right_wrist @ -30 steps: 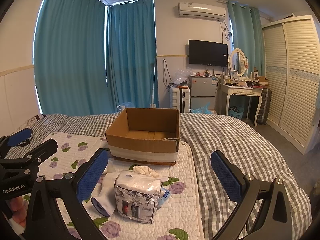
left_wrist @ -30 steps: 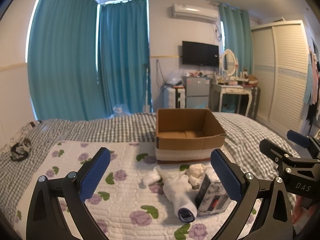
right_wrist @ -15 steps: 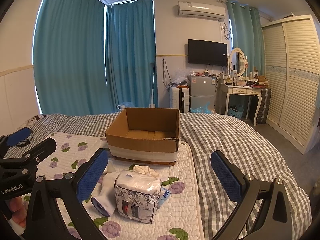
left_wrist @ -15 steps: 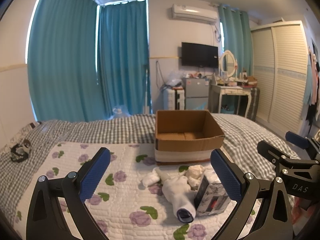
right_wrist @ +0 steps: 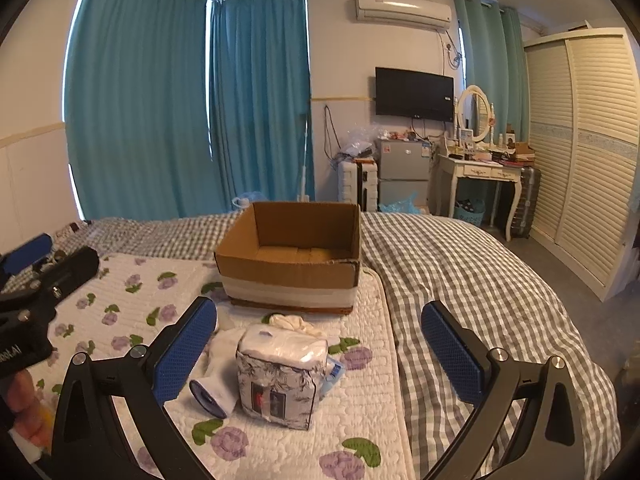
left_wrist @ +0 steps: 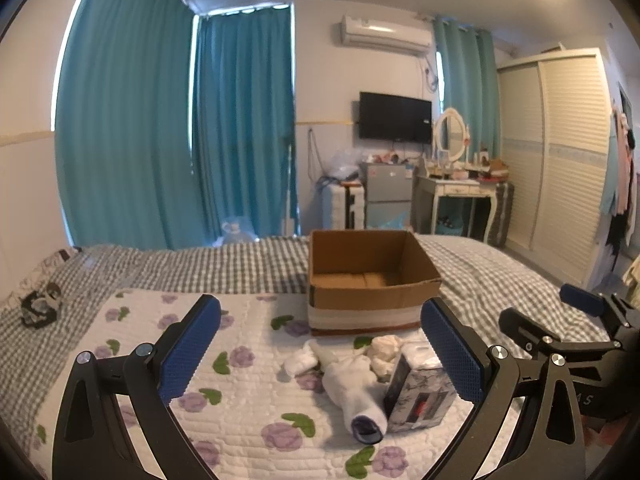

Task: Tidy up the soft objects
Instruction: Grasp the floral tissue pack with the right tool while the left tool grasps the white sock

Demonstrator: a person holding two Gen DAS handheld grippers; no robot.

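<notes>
An open cardboard box stands empty on the bed. In front of it lie a white sock with a dark cuff, a cream crumpled cloth, a small white cloth and a wrapped tissue pack. My left gripper is open and empty above the quilt, short of the pile. My right gripper is open and empty, with the tissue pack between its fingers in view but farther off.
The flowered white quilt covers a grey checked bedspread. A dark small object lies at the bed's left edge. Curtains, a TV, a dresser and a wardrobe stand beyond the bed.
Both grippers have risen or tilted slightly; the box and pile sit a little lower in the views. Nothing was grasped or moved.
</notes>
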